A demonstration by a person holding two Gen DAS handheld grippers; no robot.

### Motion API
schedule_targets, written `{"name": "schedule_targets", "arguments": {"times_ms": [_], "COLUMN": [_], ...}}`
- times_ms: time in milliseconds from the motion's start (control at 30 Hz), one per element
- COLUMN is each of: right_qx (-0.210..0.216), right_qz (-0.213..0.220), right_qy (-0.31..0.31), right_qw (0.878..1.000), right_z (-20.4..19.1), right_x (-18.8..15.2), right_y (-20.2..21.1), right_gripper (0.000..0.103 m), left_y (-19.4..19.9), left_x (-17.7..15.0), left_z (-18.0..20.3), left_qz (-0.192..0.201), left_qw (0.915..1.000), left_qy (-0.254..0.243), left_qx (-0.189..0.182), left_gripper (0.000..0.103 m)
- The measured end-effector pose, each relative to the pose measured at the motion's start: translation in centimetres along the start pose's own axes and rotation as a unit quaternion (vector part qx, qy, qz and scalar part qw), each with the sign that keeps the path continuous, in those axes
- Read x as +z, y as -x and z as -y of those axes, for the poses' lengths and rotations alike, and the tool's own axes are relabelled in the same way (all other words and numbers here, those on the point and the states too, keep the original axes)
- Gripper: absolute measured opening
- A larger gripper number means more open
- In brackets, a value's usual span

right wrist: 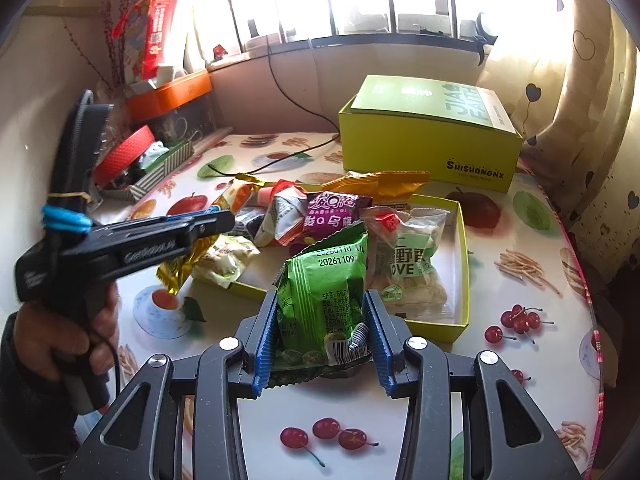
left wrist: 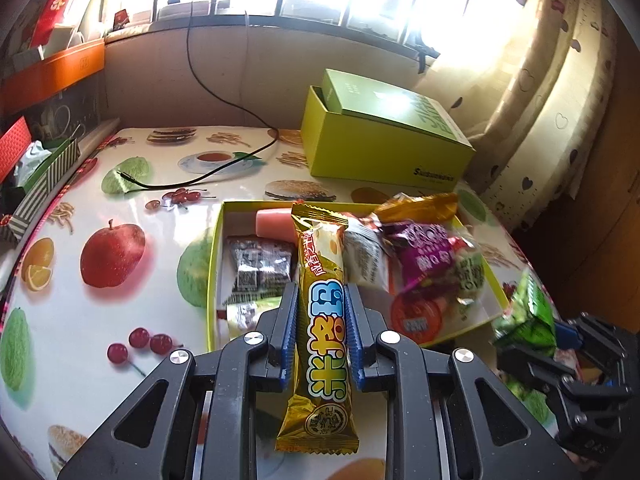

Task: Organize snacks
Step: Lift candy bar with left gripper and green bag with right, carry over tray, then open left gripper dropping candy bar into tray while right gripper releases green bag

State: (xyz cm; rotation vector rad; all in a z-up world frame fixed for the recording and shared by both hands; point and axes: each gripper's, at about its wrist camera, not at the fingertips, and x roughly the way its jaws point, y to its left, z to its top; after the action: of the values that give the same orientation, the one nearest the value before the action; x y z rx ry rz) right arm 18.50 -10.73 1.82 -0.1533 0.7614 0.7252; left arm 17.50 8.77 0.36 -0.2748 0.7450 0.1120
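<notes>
In the left wrist view, we are squeezing a long gold snack bar (left wrist: 320, 312) with our left gripper (left wrist: 322, 316) in the lower middle of the frame. The bar is standing up between the blue pads (left wrist: 289, 332), which are pressing on both its sides. Behind it, the yellow tray (left wrist: 214, 264) is sitting on the tabletop (left wrist: 120, 184), full of snack packs. At the lower right, our right gripper (left wrist: 532, 336) is holding a green packet (left wrist: 528, 320).

In the right wrist view, we are holding that green packet (right wrist: 324, 300) in the lower middle, with the right gripper (right wrist: 324, 340) closed on it. The yellow tray (right wrist: 464, 264) is sitting just behind. At the left, a hand (right wrist: 60, 344) is holding the left gripper (right wrist: 212, 220) over the tray's left end, with the gold snack bar (right wrist: 188, 260) in it.
</notes>
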Motion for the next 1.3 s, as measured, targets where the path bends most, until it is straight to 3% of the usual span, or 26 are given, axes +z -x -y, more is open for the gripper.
{"name": "schedule_targets", "arguments": {"times_ms": [300,500,733,867,1133,1300], "right_qx": [0.012,0.032,0.065,0.079,0.051,0.039], "right_qz": [0.011,0.004,-0.005,-0.014,-0.015,-0.003], "right_qy": [0.028,0.047,0.065,0.084,0.113,0.119], "right_qw": [0.999,0.998,0.996,0.993,0.992,0.992], "right_z": [-1.4,-2.7,-3.9,-4.6,-4.7,-4.8], "right_x": [2.0,3.0,3.6,3.8,3.9,3.5], "right_y": [-1.9,-4.4,-6.8,-8.3,-8.6,-7.2], "right_gripper": [0.041,0.041,0.041,0.041,0.053,0.054], "left_y": [-3.2,-4.2,-3.1,-2.1,-0.1,1.4], "left_x": [1.6,2.0,2.3,2.5,1.7,1.2], "left_z": [-2.2,-3.6,-5.4,-6.2,-6.4,-5.4], "left_qz": [-0.011,-0.012,0.008,0.020,0.023,0.030], "left_qw": [0.9988,0.9973,0.9944,0.9934,0.9941,0.9956], "left_qy": [0.047,0.068,0.093,0.101,0.096,0.076], "left_qx": [-0.004,-0.027,-0.050,-0.051,-0.045,-0.045], "left_gripper": [0.023,0.024,0.041,0.044,0.044,0.045]}}
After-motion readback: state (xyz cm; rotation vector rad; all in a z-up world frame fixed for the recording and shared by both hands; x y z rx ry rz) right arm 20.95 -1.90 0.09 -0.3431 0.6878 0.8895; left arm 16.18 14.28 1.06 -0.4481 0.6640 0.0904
